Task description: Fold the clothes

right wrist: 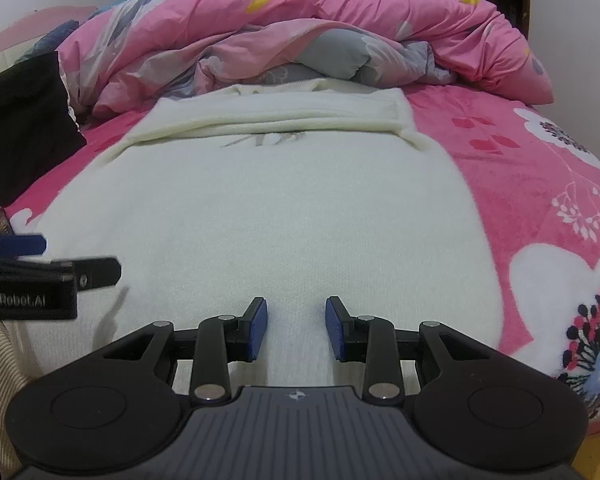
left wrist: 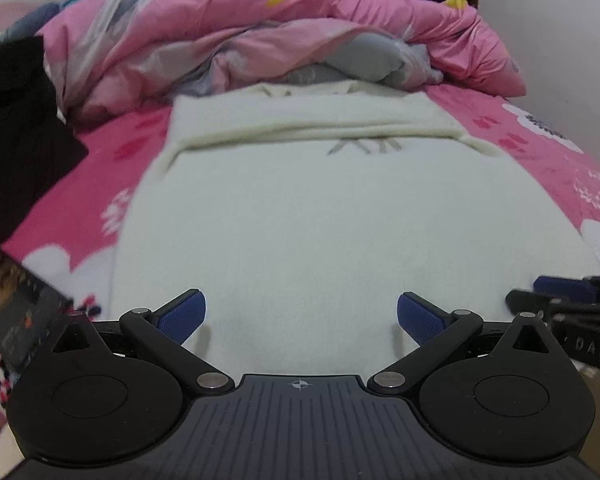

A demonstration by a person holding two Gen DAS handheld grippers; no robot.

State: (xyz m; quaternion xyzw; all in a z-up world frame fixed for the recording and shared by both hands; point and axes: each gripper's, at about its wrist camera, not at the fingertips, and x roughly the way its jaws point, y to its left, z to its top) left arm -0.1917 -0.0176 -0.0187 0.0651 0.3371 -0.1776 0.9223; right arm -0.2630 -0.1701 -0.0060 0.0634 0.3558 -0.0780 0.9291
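A cream-white knit sweater (left wrist: 320, 220) (right wrist: 260, 208) lies flat on the pink flowered bed sheet (left wrist: 540, 152) (right wrist: 520, 184), its sleeves folded across the chest near the collar. My left gripper (left wrist: 301, 316) hovers over the sweater's near hem, open wide with nothing between its blue pads (left wrist: 184, 316). In the right wrist view it shows at the left edge as the left gripper (right wrist: 48, 264). My right gripper (right wrist: 297, 328) stands over the same hem further right, jaws partway apart, with sweater cloth lying under the gap and the pads (right wrist: 258, 330) not pressing on it. In the left wrist view the right gripper (left wrist: 560, 304) shows at the right edge.
A crumpled pink and grey quilt (left wrist: 260, 40) (right wrist: 300, 32) is heaped across the back of the bed. A black garment (left wrist: 16, 120) (right wrist: 20, 120) lies at the left. A dark flat box or book (left wrist: 20, 304) sits at the near left. Walls close in at the right.
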